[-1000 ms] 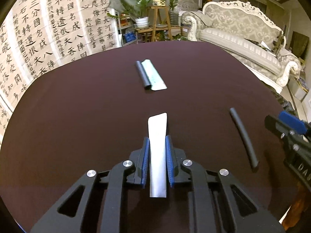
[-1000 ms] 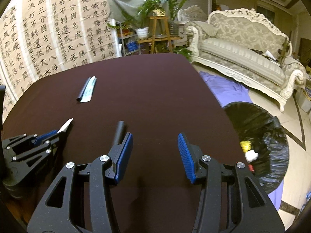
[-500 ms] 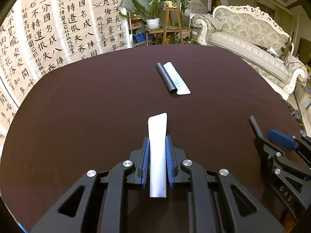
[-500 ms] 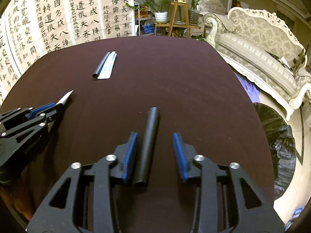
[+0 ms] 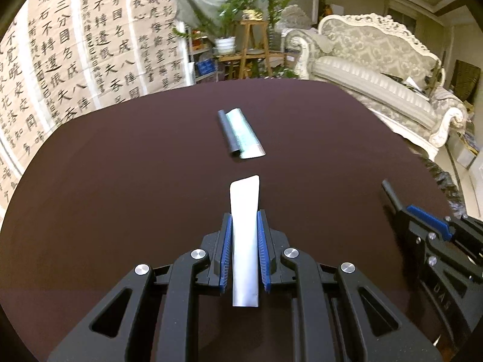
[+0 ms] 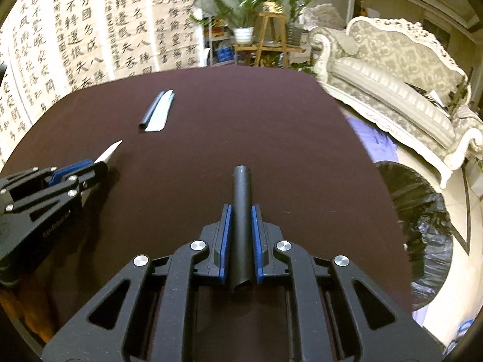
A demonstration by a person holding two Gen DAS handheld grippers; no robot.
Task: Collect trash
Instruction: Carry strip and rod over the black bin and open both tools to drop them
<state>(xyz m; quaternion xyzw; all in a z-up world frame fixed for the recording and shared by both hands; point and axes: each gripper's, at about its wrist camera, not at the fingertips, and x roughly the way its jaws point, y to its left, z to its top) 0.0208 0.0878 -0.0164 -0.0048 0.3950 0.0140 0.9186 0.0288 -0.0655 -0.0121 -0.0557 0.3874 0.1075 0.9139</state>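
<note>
My left gripper [image 5: 244, 220] is shut on a flat white tube [image 5: 245, 235] that sticks out ahead over the dark table. My right gripper [image 6: 241, 211] is shut on a black tube [image 6: 242, 211] lying lengthwise between the blue pads. The right gripper also shows at the right edge of the left wrist view [image 5: 422, 220]. The left gripper shows at the left of the right wrist view [image 6: 75, 172], with the white tube's tip [image 6: 110, 152]. A dark tube [image 5: 228, 134] and a pale green tube [image 5: 246, 135] lie side by side farther up the table.
A bin lined with a black bag [image 6: 422, 226] stands on the floor right of the round dark table [image 6: 271, 150]. An ornate white sofa [image 6: 407, 75] is behind it. Calligraphy sheets [image 5: 75, 45] and plant stands [image 5: 250, 42] lie beyond the table's far edge.
My right gripper moved over the black tube and closed on it; it was open a second ago. My left gripper kept its hold on the white tube.
</note>
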